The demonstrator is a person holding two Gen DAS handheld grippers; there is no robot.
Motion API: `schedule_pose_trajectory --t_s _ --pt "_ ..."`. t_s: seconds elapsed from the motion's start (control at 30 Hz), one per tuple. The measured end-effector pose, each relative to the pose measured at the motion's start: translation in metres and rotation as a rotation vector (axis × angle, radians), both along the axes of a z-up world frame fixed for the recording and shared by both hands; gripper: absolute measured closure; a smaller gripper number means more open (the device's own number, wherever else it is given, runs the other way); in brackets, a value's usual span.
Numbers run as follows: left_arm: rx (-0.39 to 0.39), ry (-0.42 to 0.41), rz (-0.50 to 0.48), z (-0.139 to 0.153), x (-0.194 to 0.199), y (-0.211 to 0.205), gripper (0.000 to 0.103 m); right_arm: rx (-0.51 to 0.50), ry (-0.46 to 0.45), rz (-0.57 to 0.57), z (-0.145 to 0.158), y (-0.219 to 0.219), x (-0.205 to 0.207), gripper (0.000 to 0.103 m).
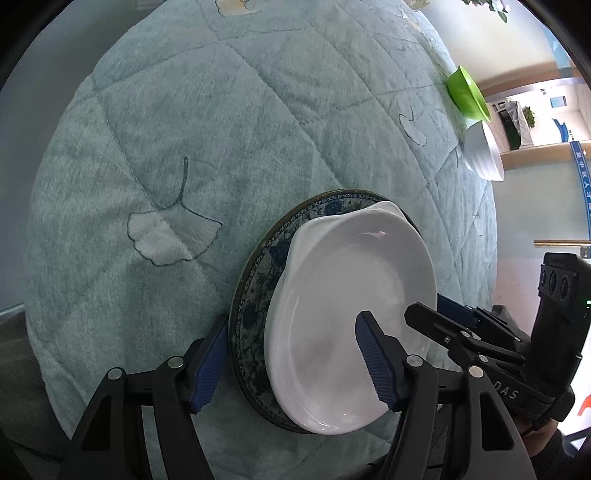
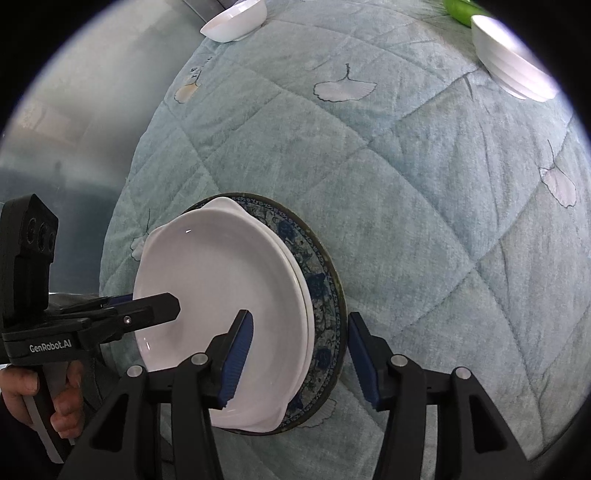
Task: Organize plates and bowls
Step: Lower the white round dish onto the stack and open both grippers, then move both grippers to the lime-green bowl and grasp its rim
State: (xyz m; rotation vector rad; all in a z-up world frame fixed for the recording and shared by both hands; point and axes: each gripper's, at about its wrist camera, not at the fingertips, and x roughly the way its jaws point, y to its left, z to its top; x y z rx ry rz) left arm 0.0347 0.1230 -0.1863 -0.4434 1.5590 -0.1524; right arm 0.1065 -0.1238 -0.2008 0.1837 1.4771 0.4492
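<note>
A white oval dish (image 1: pixel 354 295) lies on a blue-patterned plate (image 1: pixel 255 288) on the quilted cloth. My left gripper (image 1: pixel 291 365) is open and straddles the near rim of the stack, one finger under the plate's edge, one inside the dish. My right gripper (image 2: pixel 301 356) is open too and straddles the opposite rim of the white dish (image 2: pixel 221 288) and the patterned plate (image 2: pixel 317 273). Each gripper shows in the other's view, the right one (image 1: pixel 439 325) and the left one (image 2: pixel 147 310).
A green bowl (image 1: pixel 467 94) and a stack of white bowls (image 1: pixel 485 151) stand at the far edge of the teal quilted cloth (image 1: pixel 184 147). In the right wrist view, one white bowl (image 2: pixel 236 20) sits far left and the white stack (image 2: pixel 509 62) far right.
</note>
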Motion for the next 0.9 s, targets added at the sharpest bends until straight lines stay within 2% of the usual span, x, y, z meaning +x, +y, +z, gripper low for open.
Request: schedule_pose_trajectory --t_s 0.13,0.2,0.23,0.3,0.37,0.4,0.43,0.47,0.53,0.6,0.7,0.77,0.9 --pt "0.005 -0.001 -0.012 0.002 0.002 0.004 0.039 0.019 0.005 0.008 -0.002 0.006 0.005 0.05" --pt "0.054 -0.026 -0.026 0.012 0.002 0.008 0.039 0.047 0.001 0.004 0.001 -0.001 0.008 0.047" --pt "0.09 -0.044 -0.031 0.019 0.003 0.01 0.039 0.044 -0.019 0.002 0.006 -0.007 0.009 0.043" --pt "0.15 -0.095 -0.037 0.039 0.008 0.012 0.035 -0.005 -0.104 -0.013 0.023 -0.022 0.016 0.019" --pt "0.166 -0.16 -0.026 0.064 0.02 0.011 0.034 -0.055 -0.172 -0.026 0.042 -0.038 0.025 0.017" --pt "0.174 -0.198 -0.024 0.077 0.029 0.008 0.031 -0.082 -0.194 -0.032 0.05 -0.047 0.033 0.011" --pt "0.198 -0.232 -0.025 0.088 0.039 0.002 0.021 -0.119 -0.225 -0.05 0.061 -0.059 0.044 0.008" --pt "0.236 -0.271 -0.031 0.101 0.052 -0.007 0.011 -0.146 -0.252 -0.064 0.069 -0.069 0.053 0.0" --pt "0.288 -0.33 -0.034 0.12 0.08 -0.027 0.0 -0.187 -0.296 -0.08 0.086 -0.088 0.076 0.001" --pt "0.312 -0.362 -0.046 0.135 0.115 -0.049 0.0 -0.208 -0.285 -0.103 0.099 -0.113 0.104 0.001" --pt "0.343 -0.417 -0.12 0.148 0.162 -0.093 0.0 -0.225 -0.251 -0.123 0.111 -0.14 0.144 0.001" --pt "0.362 -0.412 -0.155 0.15 0.195 -0.123 0.0 -0.235 -0.244 -0.135 0.117 -0.155 0.17 0.001" --pt "0.335 -0.36 -0.208 0.148 0.26 -0.178 0.0 -0.182 -0.176 -0.136 0.119 -0.178 0.22 0.001"
